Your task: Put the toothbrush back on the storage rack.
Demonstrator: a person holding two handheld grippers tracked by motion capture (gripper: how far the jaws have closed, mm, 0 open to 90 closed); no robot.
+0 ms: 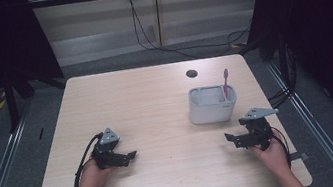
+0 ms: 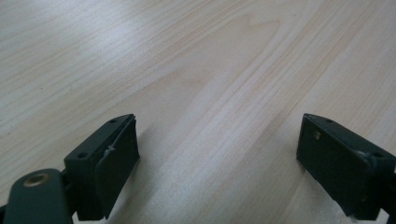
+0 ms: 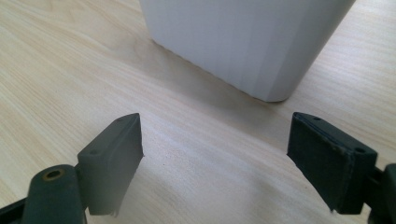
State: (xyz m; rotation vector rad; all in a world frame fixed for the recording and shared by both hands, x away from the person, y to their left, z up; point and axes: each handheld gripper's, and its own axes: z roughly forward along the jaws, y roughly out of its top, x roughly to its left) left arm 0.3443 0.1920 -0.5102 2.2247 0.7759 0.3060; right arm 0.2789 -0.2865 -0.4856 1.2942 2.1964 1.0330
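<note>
Both claws rest low on the bench (image 1: 155, 100), jaws apart and empty: left claw (image 1: 132, 155), right claw (image 1: 228, 137). White holder (image 1: 212, 104) stands just beyond the right claw, pink toothbrush (image 1: 226, 82) upright inside. Likely wrap-up: withdraw without nudging the holder.

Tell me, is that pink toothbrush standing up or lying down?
Standing up: the toothbrush sits in the white holder, leaning slightly, its upper end poking above the rim.
</note>
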